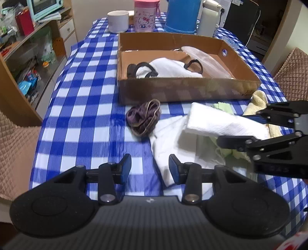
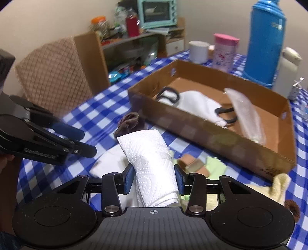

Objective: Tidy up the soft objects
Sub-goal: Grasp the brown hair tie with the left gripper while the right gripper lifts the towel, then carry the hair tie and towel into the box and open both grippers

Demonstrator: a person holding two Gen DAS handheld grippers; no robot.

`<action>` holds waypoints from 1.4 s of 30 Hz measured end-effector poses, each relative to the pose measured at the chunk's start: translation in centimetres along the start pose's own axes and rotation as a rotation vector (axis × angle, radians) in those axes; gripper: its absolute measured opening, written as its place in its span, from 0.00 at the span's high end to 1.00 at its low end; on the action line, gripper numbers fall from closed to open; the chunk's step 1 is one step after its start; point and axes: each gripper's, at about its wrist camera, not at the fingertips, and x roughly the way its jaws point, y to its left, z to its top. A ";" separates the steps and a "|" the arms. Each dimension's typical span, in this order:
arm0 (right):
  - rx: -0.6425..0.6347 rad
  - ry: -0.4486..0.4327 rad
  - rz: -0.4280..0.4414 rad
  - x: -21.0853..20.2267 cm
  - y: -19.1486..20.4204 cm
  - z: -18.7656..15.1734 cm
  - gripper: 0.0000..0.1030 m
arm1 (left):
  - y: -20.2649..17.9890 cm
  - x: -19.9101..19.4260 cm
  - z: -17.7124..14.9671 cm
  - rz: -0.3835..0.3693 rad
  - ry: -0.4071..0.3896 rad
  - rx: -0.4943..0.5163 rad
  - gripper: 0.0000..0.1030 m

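Note:
My right gripper (image 2: 154, 177) is shut on a folded white paper towel (image 2: 152, 163) and holds it above the table; the towel also shows in the left wrist view (image 1: 221, 123). My left gripper (image 1: 150, 169) is open and empty, low over a white cloth (image 1: 169, 142) on the table. A brown fabric bundle (image 1: 143, 118) lies in front of the cardboard box (image 1: 182, 90). The box holds a white bag with dark handles (image 1: 169, 68) and a clear plastic piece (image 1: 209, 61). Yellow (image 1: 259, 100) and green (image 2: 215, 163) cloths lie near the box's right corner.
A white mug (image 1: 117, 21), pink cup (image 1: 144, 16), blue thermos (image 1: 182, 15) and white kettle (image 1: 208, 19) stand behind the box. The blue checked tablecloth (image 1: 80, 107) covers the table. Quilted chairs (image 2: 53, 75) and a cluttered shelf (image 1: 28, 48) flank it.

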 end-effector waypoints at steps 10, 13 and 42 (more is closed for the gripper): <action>0.195 -0.127 -0.173 -3.1 -2.7 0.5 0.58 | -0.3 1.7 2.3 0.007 -0.062 0.074 0.62; 0.230 -0.132 -0.201 -3.5 -3.7 0.8 0.58 | -0.5 2.7 3.0 0.017 -0.080 0.110 0.62; 0.351 -0.204 -0.301 -6.2 -7.8 1.5 0.58 | 0.6 -2.4 6.0 0.037 -0.283 0.163 0.90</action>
